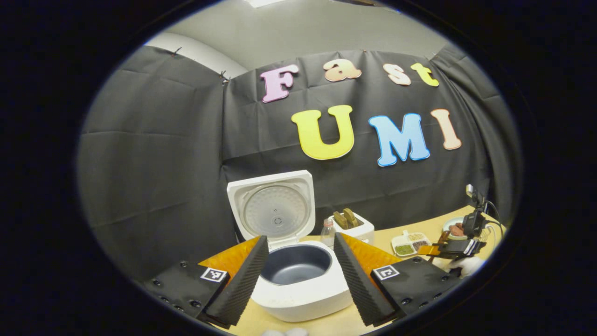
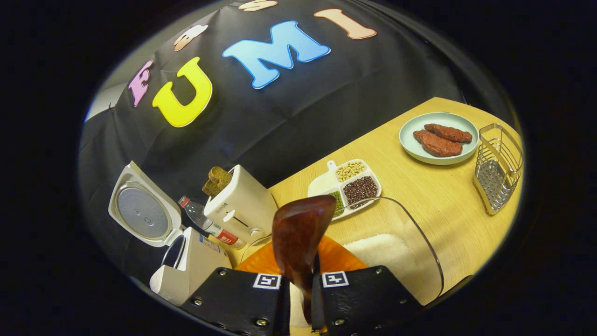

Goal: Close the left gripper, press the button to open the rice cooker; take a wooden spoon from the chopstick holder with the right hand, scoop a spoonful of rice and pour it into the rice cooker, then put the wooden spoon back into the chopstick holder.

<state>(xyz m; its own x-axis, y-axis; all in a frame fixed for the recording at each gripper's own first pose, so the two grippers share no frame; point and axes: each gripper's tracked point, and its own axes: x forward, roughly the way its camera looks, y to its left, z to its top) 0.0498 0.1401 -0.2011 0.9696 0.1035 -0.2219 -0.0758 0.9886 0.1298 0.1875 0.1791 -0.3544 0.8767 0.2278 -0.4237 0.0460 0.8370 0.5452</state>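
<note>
In the right gripper view, the right gripper (image 2: 301,298) at the bottom centre was clamped on the handle of the wooden spoon (image 2: 298,233), whose bowl stood up mid-frame above a clear container of white rice (image 2: 380,249); beyond lay a divided dish of beans (image 2: 347,186), a plate of meat (image 2: 438,137) at upper right and the wire chopstick holder (image 2: 496,170) at the right edge. In the left gripper view, the left gripper (image 1: 301,275) at the bottom stood wide apart, framing the rice cooker (image 1: 298,280), its lid (image 1: 273,207) raised upright at centre. A toaster (image 1: 352,226) stood right of the lid, and the other gripper showed far right.
</note>
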